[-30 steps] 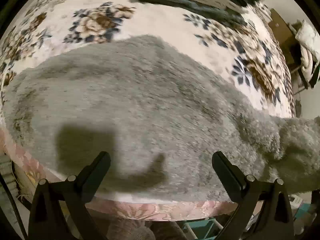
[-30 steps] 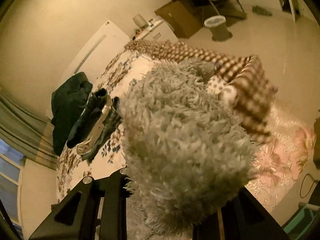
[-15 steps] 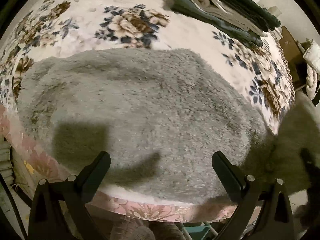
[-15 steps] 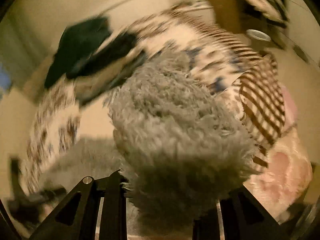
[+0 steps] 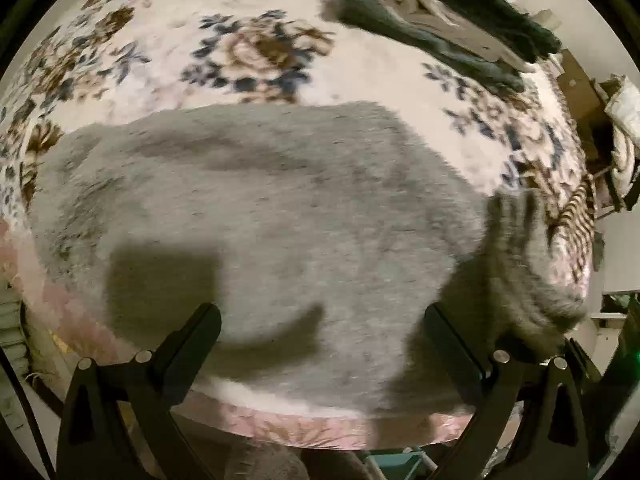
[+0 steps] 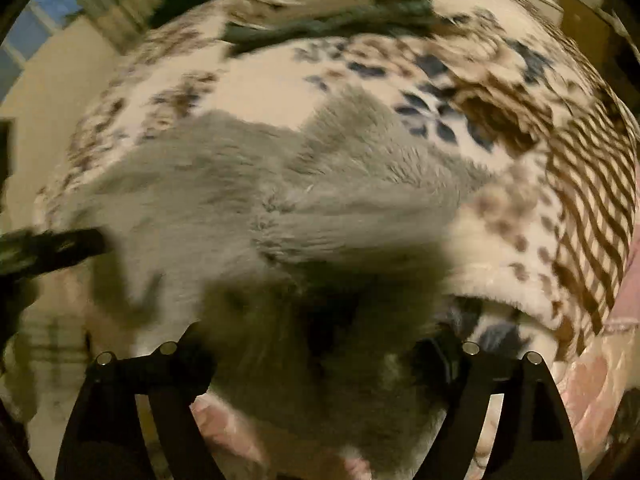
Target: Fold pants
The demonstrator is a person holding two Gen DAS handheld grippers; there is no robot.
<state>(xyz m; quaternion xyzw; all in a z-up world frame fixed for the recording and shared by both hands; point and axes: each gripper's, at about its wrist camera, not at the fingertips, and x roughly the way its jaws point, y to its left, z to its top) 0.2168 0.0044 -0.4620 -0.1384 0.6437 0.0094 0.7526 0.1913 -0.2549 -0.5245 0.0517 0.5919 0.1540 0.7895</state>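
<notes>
Right gripper: jaws spreading apart, pointing steeply down, with a shaded clump of the grey fleece pants bunched loosely between them, apparently being let go; heavy blur, so whether either pad touches the pile cannot be told. Left gripper: jaws wide, nothing between them, hovering over the near edge of the same pants. Pants lie spread across the floral bedspread, filling the middle of the left view from 9 o'clock to 3 o'clock; at 3 to 4 o'clock a thicker, blurred fold rises off the flat part. Stack of folded dark and cream clothes sits at 1 o'clock, well apart from the pants. Brown-and-white checked blanket at 3 o'clock in the right view, near the pants' edge. Judgement: step in hand is dropping the carried leg end over the flat layer. To do it well, release low so the fleece settles without springing back, line its edge up with the layer beneath, and keep it off the checked blanket. Left gripper is placed to pin the lower layer. Thick pile will likely slide and hump; smooth outward from the crease.
</notes>
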